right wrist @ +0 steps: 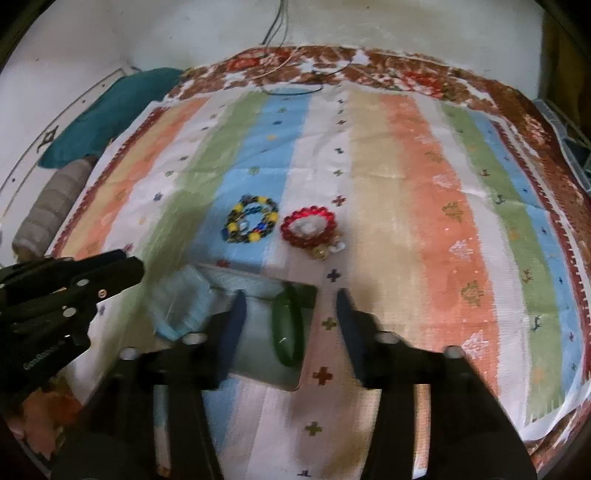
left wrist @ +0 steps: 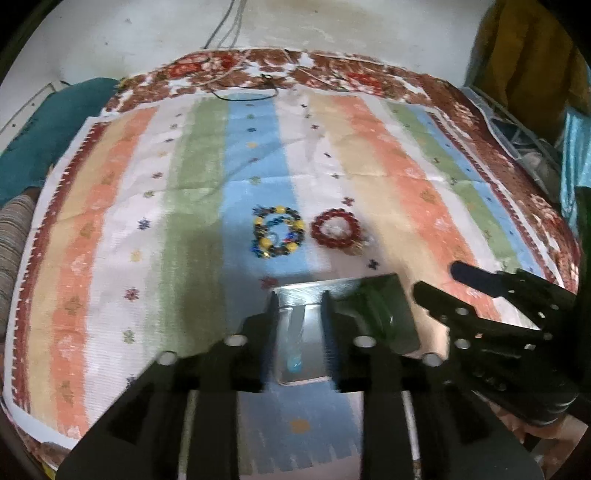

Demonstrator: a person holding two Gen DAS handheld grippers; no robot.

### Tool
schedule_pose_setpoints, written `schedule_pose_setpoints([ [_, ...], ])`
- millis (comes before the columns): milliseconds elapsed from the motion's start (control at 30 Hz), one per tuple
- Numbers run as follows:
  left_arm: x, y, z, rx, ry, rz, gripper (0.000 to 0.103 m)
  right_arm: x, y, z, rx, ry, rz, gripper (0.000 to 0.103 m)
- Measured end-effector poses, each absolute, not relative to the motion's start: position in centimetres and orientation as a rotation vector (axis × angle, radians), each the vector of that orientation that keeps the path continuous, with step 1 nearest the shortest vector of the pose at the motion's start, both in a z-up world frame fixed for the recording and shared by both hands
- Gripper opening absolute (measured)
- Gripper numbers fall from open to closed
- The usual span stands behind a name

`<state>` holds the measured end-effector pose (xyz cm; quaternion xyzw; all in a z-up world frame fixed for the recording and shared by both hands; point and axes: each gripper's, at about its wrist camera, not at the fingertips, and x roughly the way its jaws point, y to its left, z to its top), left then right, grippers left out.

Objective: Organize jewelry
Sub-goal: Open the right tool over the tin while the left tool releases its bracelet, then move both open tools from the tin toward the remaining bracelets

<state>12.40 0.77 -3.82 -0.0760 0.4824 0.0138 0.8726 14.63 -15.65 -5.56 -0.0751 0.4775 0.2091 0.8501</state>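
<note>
L gripper [left wrist: 299, 314] over clear pouch [left wrist: 299, 347], bracelets beyond.

striped cloth [left wrist: 122, 236] | teal cushion [right wrist: 110, 110] | dark cord [left wrist: 243, 96] | white wall [right wrist: 406, 22]

Dim, warm indoor light. Soft shadows on the striped cloth [right wrist: 406, 192] just beyond both tongs. Smeared motion blur around the tongs; sharper farther off. Strong fisheye bending and dark corners at the edges.
</note>
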Motion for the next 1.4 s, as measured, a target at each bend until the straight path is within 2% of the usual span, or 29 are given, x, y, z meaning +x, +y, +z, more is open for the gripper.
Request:
schedule_pose_setpoints([
  [100, 12.6, 1.8, -3.6, -0.181, 1.003, 0.059, 0.029, 15.3, -16.2, -5.7, -0.139, 1.02, 0.418, 0.053],
  [333, 13.0, 3.4, -3.6, -0.224, 0.998, 0.087, 0.051, 16.9, -17.0, -6.0, -0.087, 1.042, 0.392, 0.064],
  [700, 15.3, 5.3, -4.6, -0.26, 1.021, 0.136, 0.064, 19.2, -16.8, -6.3, -0.093, 1.043, 0.371, 0.081],
  [933, 17.1, 4.7, -5.2, -0.169, 1.035, 0.147, 0.071, 20.8, -16.7, -6.9, -0.095, 1.039, 0.354, 0.084],
  [1300, 20.2, 5.0, -6.7, -0.161, 1.059, 0.152, 0.074, 22.7, -15.5, -8.5, -0.152, 1.048, 0.33, 0.084],
  [1400, 21.0, 5.1, -7.4, -0.163, 1.068, 0.155, 0.075, 23.3, -15.2, -8.9, -0.159, 1.053, 0.326, 0.088],
])
